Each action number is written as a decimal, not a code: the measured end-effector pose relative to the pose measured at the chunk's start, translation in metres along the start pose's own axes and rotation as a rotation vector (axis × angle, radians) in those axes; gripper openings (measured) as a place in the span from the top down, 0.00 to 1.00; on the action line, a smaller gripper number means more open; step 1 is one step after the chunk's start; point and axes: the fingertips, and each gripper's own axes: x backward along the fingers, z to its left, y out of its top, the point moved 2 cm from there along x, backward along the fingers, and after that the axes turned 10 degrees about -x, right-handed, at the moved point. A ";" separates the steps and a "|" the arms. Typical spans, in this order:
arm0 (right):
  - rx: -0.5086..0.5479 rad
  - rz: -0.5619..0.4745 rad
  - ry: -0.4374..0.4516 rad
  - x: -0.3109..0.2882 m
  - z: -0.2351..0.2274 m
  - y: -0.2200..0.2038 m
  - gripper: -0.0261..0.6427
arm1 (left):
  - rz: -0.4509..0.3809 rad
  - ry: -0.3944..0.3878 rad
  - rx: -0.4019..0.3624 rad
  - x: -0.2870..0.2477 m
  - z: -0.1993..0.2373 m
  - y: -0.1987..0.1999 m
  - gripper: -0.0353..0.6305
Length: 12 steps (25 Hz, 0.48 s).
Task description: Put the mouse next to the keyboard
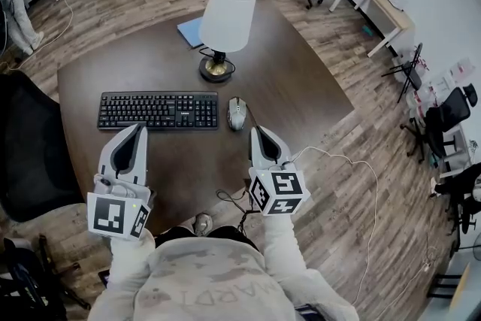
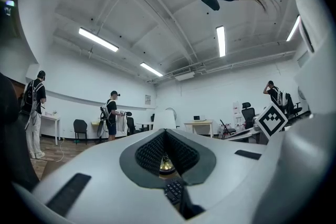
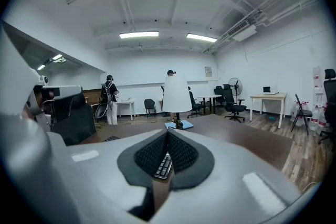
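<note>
The mouse [image 1: 237, 113], grey and rounded, lies on the dark brown table [image 1: 301, 86], just beside the right end of the black keyboard [image 1: 158, 110], its long side running along the keyboard's short edge; neither gripper touches it.

The right gripper [image 1: 258, 130] is held nearest to it, its tip just on the person's side of the mouse and a little to the right, clear of it; it points away from the person across the table, nose tipped slightly downward; in the right gripper view its jaws [image 3: 168, 132] stand pressed together at the tips with nothing clamped, and only a strip of keyboard keys shows through the hollow behind the pads.

The left gripper [image 1: 140, 127] is held alongside, well apart from the right one, pointing level toward the keyboard's near edge and stopping just short of it; its jaws [image 2: 165, 131] likewise meet at the tips and hold nothing.

Each gripper carries its marker cube [image 1: 277, 192] at the rear, close to the person's pale sleeves [image 1: 285, 252], both forearms reaching forward over the table's near edge.

Behind the keyboard stands a lamp [image 1: 227, 15] with a white shade and brass foot; a blue pad [image 1: 191, 32] lies beyond it.
</note>
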 end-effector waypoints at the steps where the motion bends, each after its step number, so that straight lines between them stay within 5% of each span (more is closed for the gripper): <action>1: 0.004 -0.006 0.002 0.003 0.001 0.002 0.94 | -0.002 -0.001 -0.001 0.001 -0.001 0.002 0.94; 12: 0.009 -0.083 0.034 0.035 0.014 0.027 0.94 | -0.026 -0.008 -0.014 0.013 -0.013 0.015 0.94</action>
